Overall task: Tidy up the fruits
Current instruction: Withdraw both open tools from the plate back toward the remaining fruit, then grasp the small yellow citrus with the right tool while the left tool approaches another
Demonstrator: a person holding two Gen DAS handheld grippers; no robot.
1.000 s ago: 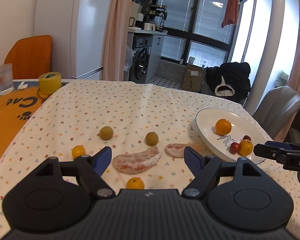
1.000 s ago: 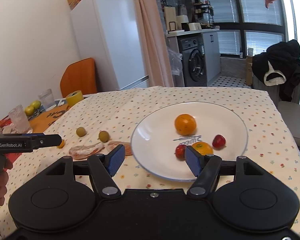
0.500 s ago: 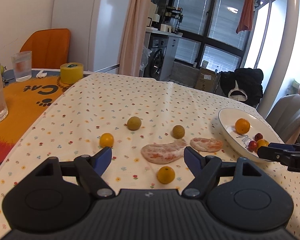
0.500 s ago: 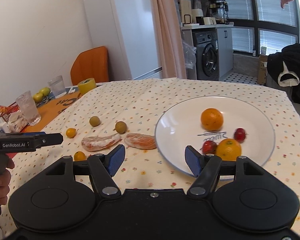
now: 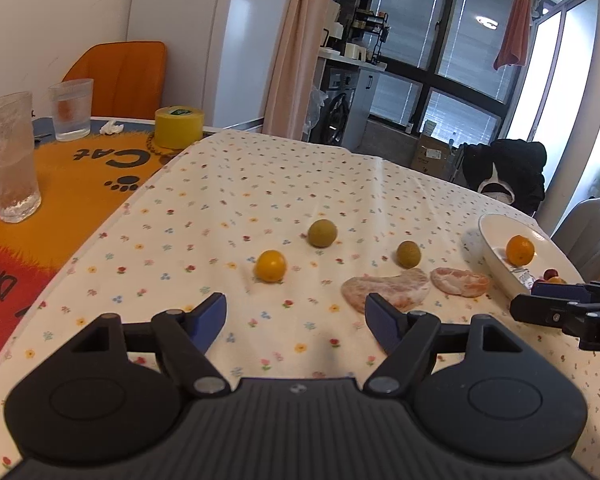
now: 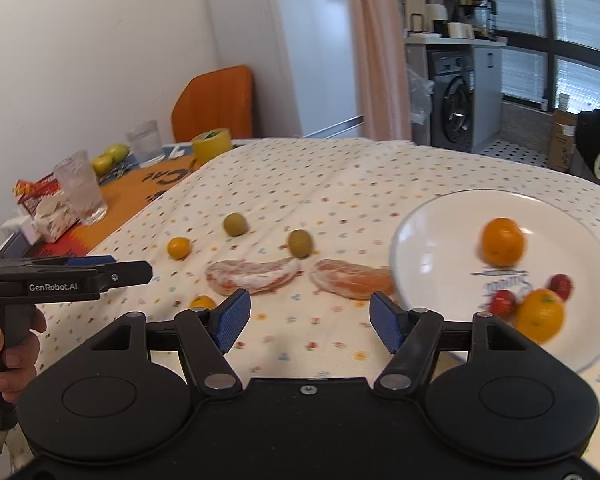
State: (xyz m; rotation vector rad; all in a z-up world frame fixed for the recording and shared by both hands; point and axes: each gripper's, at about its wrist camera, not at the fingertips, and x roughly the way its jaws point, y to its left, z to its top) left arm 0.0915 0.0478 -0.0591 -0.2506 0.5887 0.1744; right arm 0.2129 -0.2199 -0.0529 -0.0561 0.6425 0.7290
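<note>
On the flowered tablecloth lie two peeled citrus segments [image 5: 386, 288] [image 6: 254, 276], two green round fruits [image 5: 322, 233] [image 6: 235, 224] and a small yellow fruit [image 5: 271, 266] [image 6: 179, 248]. Another small yellow fruit [image 6: 203, 302] lies just left of my right gripper's left finger. The white plate [image 6: 440, 248] [image 5: 490, 240] at the right holds an orange [image 6: 502, 240], a yellow-orange fruit [image 6: 540, 314] and two red ones [image 6: 560, 285]. My left gripper [image 5: 296, 312] is open and empty, short of the yellow fruit. My right gripper [image 6: 308, 316] is open and empty, in front of the segments.
An orange cat mat [image 5: 80, 184] at the left carries two glasses [image 5: 10, 156], a yellow tape roll [image 5: 178, 127] and a snack packet [image 6: 36, 192]. An orange chair [image 5: 120, 72] stands behind it. A grey chair [image 5: 592, 232] is past the plate.
Both grippers have swung left. The left one now faces the yellow fruit and has lost sight of the front yellow one. The right one has moved off the plate toward the segments.
</note>
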